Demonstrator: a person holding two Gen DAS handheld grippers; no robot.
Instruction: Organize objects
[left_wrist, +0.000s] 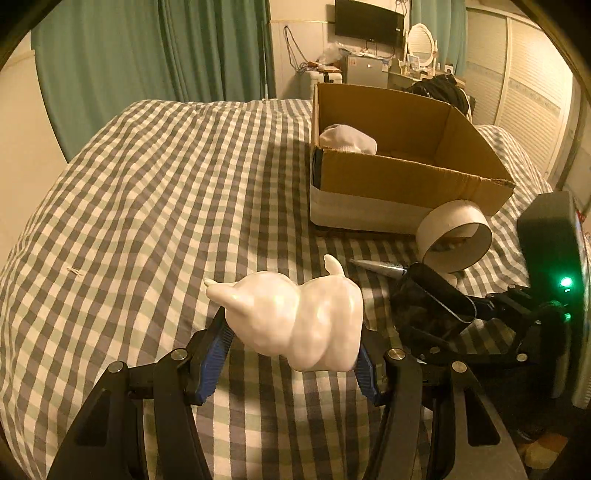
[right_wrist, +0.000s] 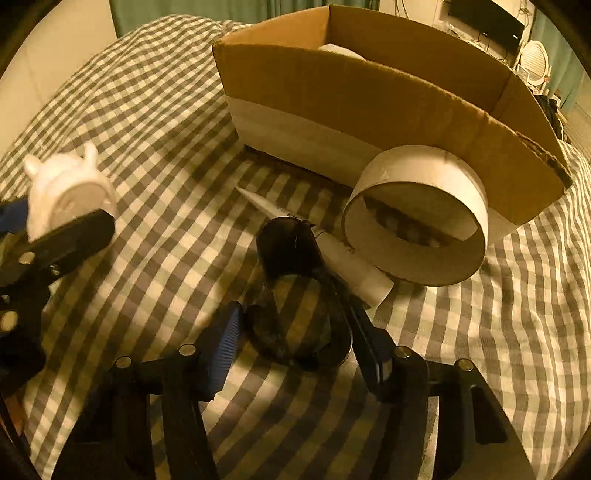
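My left gripper (left_wrist: 293, 343) is shut on a glossy white lumpy figurine (left_wrist: 299, 317) and holds it above the checked bedspread; it shows at the left of the right wrist view (right_wrist: 66, 188). My right gripper (right_wrist: 295, 332) has its fingers on both sides of a dark translucent cup (right_wrist: 295, 288) lying on its side; in the left wrist view the cup (left_wrist: 428, 302) sits between them. An open cardboard box (left_wrist: 406, 173) stands beyond, with a white cloth item (left_wrist: 347, 138) inside. A white tape roll (right_wrist: 417, 218) leans against the box, and a white pen-like tube (right_wrist: 325, 247) lies beside it.
The checked bedspread (left_wrist: 166, 192) spreads wide to the left of the box. Green curtains (left_wrist: 166, 48), a wall TV (left_wrist: 369, 22), a cluttered desk (left_wrist: 369, 68) and white cupboards (left_wrist: 528, 88) stand beyond the bed.
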